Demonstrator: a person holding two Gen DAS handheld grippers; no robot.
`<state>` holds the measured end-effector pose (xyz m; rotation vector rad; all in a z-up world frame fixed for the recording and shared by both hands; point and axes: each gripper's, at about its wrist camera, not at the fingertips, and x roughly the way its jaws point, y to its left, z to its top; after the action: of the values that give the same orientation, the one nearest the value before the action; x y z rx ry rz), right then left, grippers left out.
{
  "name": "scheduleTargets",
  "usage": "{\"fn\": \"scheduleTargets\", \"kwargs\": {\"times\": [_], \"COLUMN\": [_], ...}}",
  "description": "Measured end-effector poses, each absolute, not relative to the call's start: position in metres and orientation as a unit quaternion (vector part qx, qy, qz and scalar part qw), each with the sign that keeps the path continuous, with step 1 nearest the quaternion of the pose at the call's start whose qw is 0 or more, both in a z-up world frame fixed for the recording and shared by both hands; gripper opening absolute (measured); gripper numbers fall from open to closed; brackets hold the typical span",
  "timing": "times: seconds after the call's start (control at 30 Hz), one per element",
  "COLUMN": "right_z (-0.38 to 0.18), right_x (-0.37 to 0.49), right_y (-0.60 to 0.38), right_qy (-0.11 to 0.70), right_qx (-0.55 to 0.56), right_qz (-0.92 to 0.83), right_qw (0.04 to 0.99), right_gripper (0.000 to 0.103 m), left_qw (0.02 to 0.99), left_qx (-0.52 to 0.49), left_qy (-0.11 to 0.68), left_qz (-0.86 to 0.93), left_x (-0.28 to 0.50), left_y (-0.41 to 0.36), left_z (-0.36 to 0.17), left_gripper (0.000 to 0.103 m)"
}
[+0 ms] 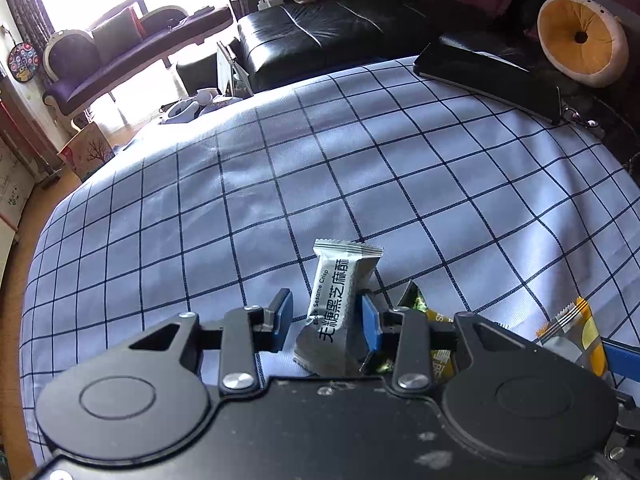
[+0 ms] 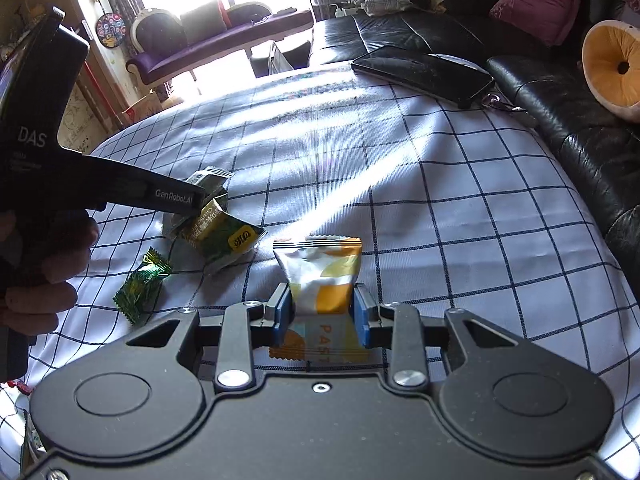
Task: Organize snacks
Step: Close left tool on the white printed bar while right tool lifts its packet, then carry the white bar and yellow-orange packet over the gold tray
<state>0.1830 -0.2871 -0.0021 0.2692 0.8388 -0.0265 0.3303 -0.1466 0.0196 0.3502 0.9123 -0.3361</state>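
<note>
In the left wrist view a grey black-sesame crisp packet (image 1: 338, 300) stands tilted between the fingers of my left gripper (image 1: 326, 316). It rests against the right pad, and a thin strip of cloth shows between it and the left pad. A green-and-yellow packet (image 1: 414, 300) lies just behind the right finger. In the right wrist view my right gripper (image 2: 322, 312) is shut on a white, orange and yellow packet (image 2: 320, 276), both blue pads pressing its sides. The left gripper (image 2: 188, 204) reaches in from the left over the grey packet (image 2: 210, 178) and the green-and-yellow packet (image 2: 224, 236).
A small green candy wrapper (image 2: 142, 288) lies on the checked cloth (image 2: 440, 200) near the person's hand (image 2: 48, 276). A black phone (image 2: 420, 72) lies at the far edge. A black leather sofa (image 2: 560, 112) and a round orange cushion (image 2: 616, 68) border the right side.
</note>
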Motion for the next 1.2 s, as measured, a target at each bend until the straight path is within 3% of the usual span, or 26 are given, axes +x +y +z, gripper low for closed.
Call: {"fn": "scheduleTargets", "kwargs": {"times": [0.03, 0.07, 0.4, 0.77, 1.2], "right_z": [-0.002, -0.002, 0.015, 0.053, 0.080], "right_x": [0.182, 0.182, 0.169, 0.134, 0.069], "right_y": [-0.287, -0.287, -0.290, -0.273, -0.253], "right_qy": [0.406, 0.405, 0.397, 0.373, 0.354], "right_qx": [0.131, 0.131, 0.136, 0.119, 0.100], "right_qz": [-0.014, -0.015, -0.025, -0.007, 0.020], "right_qw": [0.904, 0.905, 0.907, 0.920, 0.930], "right_gripper": [0.042, 0.042, 0.042, 0.042, 0.042], "left_qw": [0.867, 0.868, 0.883, 0.897, 0.903], "left_qx": [0.162, 0.156, 0.133, 0.091, 0.082], "left_qy": [0.439, 0.439, 0.431, 0.421, 0.412], "left_qz": [-0.171, -0.172, -0.128, -0.098, -0.083], "left_x": [0.330, 0.330, 0.306, 0.217, 0.115], "left_y": [-0.146, -0.145, -0.107, -0.059, -0.043], "left_z": [0.020, 0.021, 0.057, 0.114, 0.123], "left_gripper": [0.022, 0.021, 0.021, 0.021, 0.021]}}
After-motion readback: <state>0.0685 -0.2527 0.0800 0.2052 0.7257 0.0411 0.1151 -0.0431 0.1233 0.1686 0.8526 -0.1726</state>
